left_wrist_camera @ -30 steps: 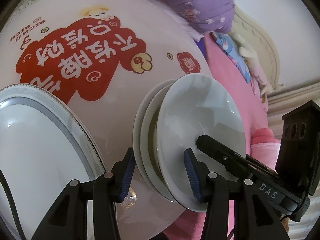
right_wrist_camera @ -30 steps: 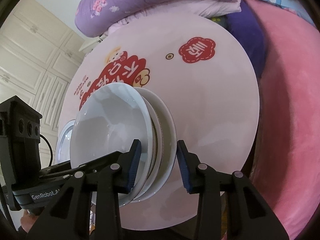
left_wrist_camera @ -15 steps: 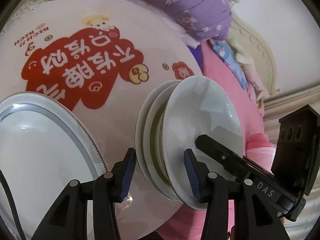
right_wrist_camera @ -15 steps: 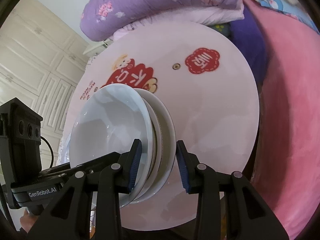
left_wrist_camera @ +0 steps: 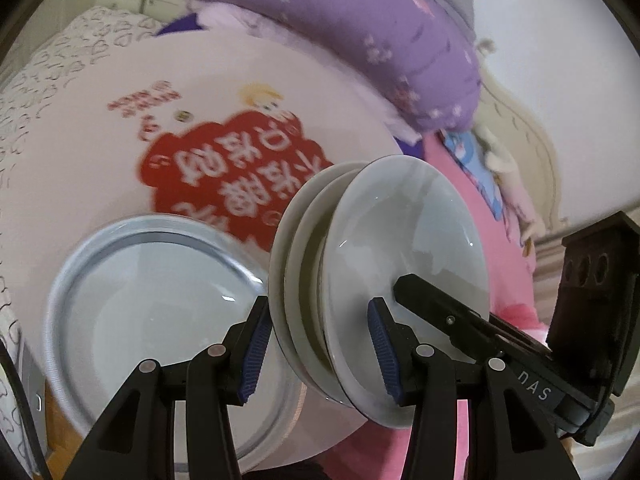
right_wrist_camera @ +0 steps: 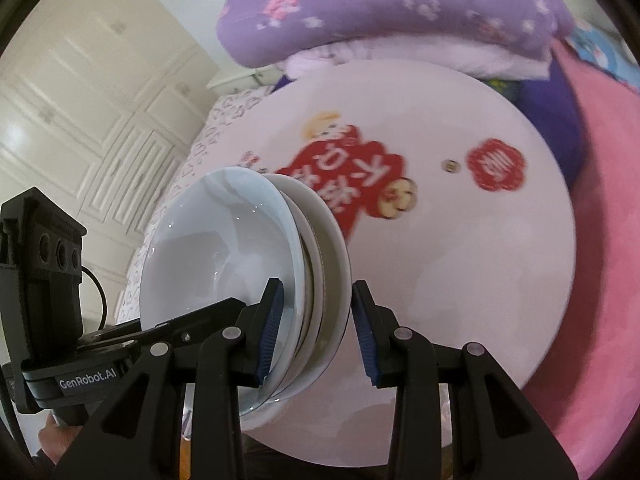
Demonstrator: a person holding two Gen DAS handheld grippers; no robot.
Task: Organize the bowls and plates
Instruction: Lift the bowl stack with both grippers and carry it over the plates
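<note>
While tilted edgewise, three nested white bowls

"GenRobot.AI" showing in white on the black left tool body, red Chinese characters on the round pale pink counter sitting blurred, unreadable

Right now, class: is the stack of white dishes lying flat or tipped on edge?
Tipped on edge: the stack of white dishes shows its rims side by side, clamped from opposite sides by both grippers' jaws.

Both grippers had black arms, blue ribbed pads, silver screws; one was marked "GenRobot.AI".
</note>
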